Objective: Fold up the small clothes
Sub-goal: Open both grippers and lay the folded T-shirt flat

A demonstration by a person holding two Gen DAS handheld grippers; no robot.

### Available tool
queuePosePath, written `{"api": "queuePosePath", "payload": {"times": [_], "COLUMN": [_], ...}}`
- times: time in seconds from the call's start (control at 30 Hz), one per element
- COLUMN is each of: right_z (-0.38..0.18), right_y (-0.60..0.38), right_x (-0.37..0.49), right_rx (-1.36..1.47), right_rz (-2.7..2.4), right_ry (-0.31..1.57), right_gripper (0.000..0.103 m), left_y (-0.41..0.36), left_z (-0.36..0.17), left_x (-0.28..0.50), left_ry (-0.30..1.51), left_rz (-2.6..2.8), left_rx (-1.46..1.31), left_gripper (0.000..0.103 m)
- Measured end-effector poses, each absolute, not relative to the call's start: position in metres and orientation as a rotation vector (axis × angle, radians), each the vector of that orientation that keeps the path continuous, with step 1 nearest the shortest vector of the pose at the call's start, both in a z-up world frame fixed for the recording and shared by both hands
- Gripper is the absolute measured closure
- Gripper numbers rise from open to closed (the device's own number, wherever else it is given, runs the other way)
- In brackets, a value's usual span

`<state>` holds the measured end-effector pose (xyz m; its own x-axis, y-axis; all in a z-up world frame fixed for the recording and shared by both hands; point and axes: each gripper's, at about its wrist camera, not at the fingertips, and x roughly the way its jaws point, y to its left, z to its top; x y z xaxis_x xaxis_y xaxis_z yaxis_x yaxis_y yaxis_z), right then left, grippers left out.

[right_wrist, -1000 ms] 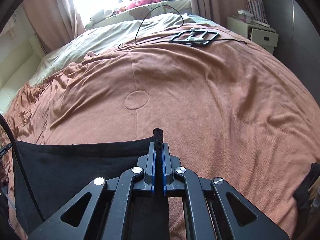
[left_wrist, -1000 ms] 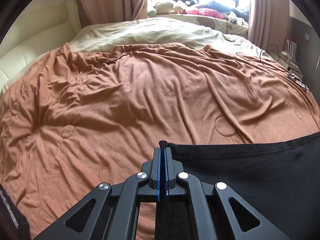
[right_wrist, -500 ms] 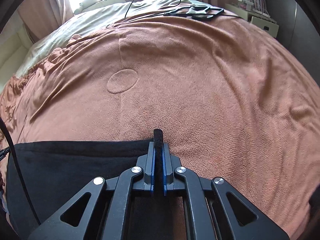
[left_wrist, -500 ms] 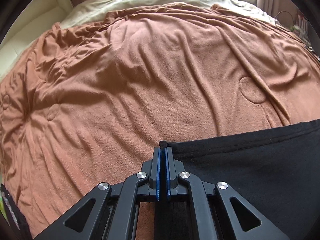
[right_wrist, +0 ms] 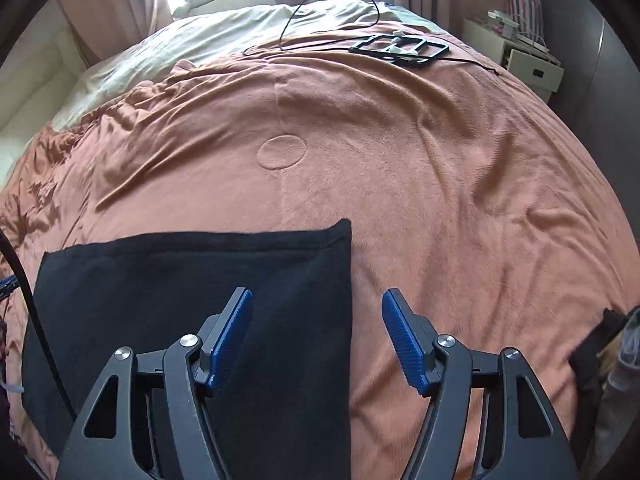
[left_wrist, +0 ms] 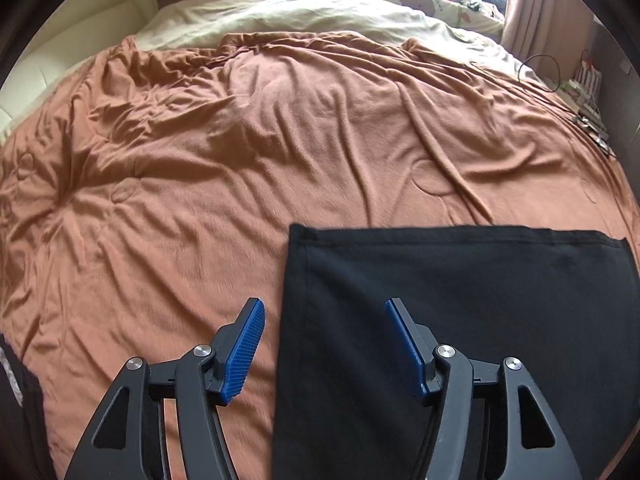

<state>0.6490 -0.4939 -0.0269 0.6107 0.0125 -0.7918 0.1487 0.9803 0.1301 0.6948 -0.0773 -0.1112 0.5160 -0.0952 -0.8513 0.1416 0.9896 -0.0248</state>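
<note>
A: Right, quick status. L gripper (left_wrist: 322, 346) has its jaws spread wide, nothing between them. R gripper (right_wrist: 316, 338) same, jaws wide and empty. Black garment (left_wrist: 460, 320) lies flat on the orange blanket (left_wrist: 280, 140) covering the bed, near edge closest to both cams.

B: So which step, in yr view?

A: Looks like a fold is laid down and the next grasp hasn't begun, but that's a guess. To do it well: pick the two far corners, L one at the garment's left corner (left_wrist: 298, 232), R one at its right corner (right_wrist: 342, 228). Pinch cloth only, not the blanket under it; the blanket's soft and could come up w/ the fabric. Lift both sides evenly so the edge stays straight, then lay it over w/o dragging.

B: And the garment itself?

A: Plain black, no print visible. Reads as a rectangle, top hem straight w/ a stitched band, side edges fairly clean. Surface smooth, barely a wrinkle. Can't tell what kind of garment it is, or how many layers. L cam shows its left edge running down between the jaws; R cam shows its right edge doing likewise.

B: Anything nearby to avoid?

A: Black frame (right_wrist: 398, 49) and a cable (right_wrist: 328, 12) lie well apart, far side of the bed.
</note>
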Motion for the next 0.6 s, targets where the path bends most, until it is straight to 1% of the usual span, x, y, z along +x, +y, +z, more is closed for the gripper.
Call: {"api": "queuePosePath", "payload": {"times": [0.6], "right_z": [0.005], "right_y": [-0.465], "right_x": [0.522], "right_rx": [0.116], "right_rz": [0.015], "right_ry": [0.897], "right_gripper": [0.038], "left_y": [-0.070], "left_z": [-0.100], "left_x": [0.567], "left_ry": [0.995], "left_rz": [-0.202], "left_rx": [0.004], "left_gripper": [0.039]}}
